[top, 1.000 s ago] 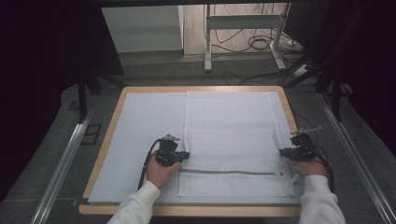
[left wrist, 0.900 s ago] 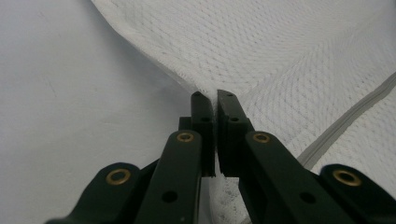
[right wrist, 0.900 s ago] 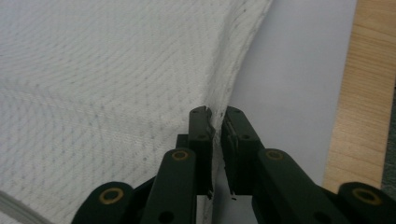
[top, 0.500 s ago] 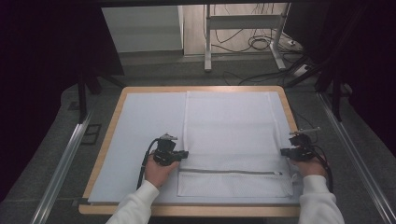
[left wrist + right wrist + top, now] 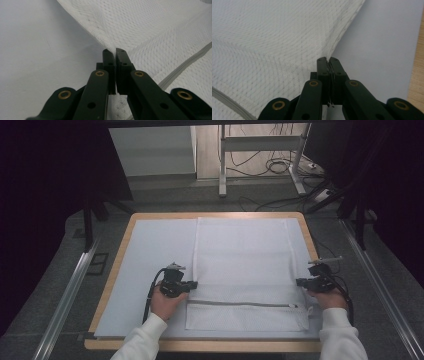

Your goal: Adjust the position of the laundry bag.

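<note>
A white mesh bag (image 5: 245,265) with a grey zipper (image 5: 240,303) lies flat on the pale mat (image 5: 150,250), its zipper end nearest the person. My left gripper (image 5: 192,284) pinches the bag's left edge just above the zipper. In the left gripper view the jaws (image 5: 114,53) are closed on the mesh edge (image 5: 107,42), which puckers up. My right gripper (image 5: 299,282) holds the bag's right edge at the same height. In the right gripper view its jaws (image 5: 328,61) clamp the seam (image 5: 329,42), with fabric between them.
The mat sits on a wooden board (image 5: 116,265) with bare mat left of the bag. Metal rails (image 5: 70,295) run along both sides on the grey floor. A desk frame (image 5: 260,150) and cables (image 5: 280,167) lie beyond the far edge.
Both grippers keep their hold on the bag's side edges; the hands have barely shifted and the bag lies as before.
</note>
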Demonstrator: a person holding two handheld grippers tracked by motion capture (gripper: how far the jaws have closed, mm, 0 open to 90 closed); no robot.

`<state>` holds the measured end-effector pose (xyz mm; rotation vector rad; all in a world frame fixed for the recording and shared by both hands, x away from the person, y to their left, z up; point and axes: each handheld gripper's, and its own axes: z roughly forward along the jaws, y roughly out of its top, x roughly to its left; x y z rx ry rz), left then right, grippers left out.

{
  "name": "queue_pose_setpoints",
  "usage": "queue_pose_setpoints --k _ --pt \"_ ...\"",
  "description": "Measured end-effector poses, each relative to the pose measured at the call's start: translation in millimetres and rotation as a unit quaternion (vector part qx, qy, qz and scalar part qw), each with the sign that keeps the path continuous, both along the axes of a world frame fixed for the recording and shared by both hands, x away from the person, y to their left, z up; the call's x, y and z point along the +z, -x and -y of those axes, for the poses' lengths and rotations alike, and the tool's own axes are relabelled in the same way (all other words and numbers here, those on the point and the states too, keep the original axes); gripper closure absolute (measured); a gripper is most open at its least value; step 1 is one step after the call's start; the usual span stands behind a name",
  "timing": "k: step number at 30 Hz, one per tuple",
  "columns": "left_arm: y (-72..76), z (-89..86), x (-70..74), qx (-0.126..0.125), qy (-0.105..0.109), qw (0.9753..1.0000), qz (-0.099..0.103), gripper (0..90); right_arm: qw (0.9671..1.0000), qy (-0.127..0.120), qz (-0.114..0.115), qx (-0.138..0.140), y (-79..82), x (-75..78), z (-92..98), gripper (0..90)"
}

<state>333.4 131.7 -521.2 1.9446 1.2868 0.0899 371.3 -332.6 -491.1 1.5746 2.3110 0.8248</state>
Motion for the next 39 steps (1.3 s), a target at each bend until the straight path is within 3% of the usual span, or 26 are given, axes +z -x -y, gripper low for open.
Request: queue_pose_setpoints --k 9,39 --pt "1.6 -5.5 -0.5 0.002 -0.001 1.0 -0.002 88.6 1.0 -0.008 -0.001 0.005 0.3 -0.3 -3.1 87.1" --pt "11.0 -34.3 -1.0 0.017 0.001 0.9998 -0.008 88.6 0.9994 -0.001 0.004 0.035 2.4 -2.2 -29.0 87.2"
